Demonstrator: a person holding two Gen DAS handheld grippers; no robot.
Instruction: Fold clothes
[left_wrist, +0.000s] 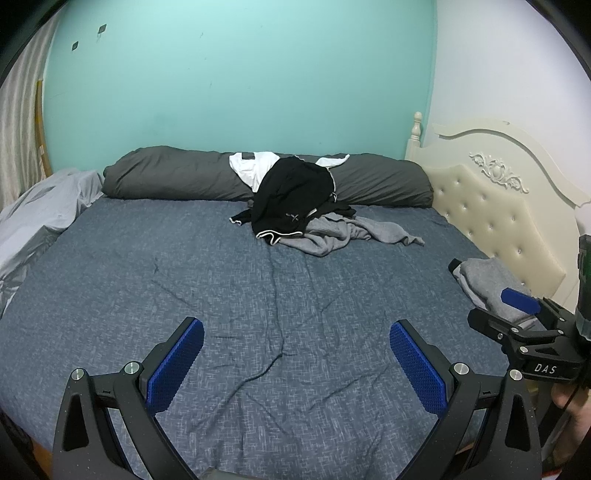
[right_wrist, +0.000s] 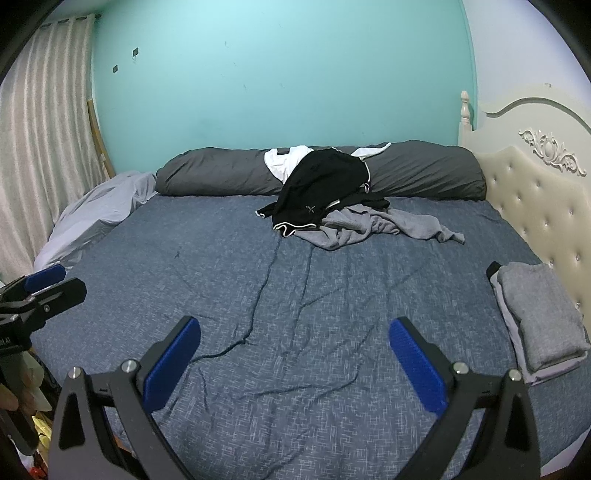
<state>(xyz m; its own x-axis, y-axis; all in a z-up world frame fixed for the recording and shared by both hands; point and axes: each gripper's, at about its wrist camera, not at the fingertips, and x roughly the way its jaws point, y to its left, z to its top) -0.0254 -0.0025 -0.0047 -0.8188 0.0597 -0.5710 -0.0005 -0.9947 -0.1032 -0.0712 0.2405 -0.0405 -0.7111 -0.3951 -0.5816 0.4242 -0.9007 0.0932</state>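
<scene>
At the far left of the right wrist frame, a pale grey crumpled sheet was seen beside a long dark grey bolster. The left claw was held wide open, empty, over the blue-grey patterned bedspread. In the upper centre, a black garment with white trim was heaped over a crumpled grey garment, touching it. The right claw was likewise spread open and empty. At the right edge, a folded grey garment stack was laid just beside the cream tufted headboard.
</scene>
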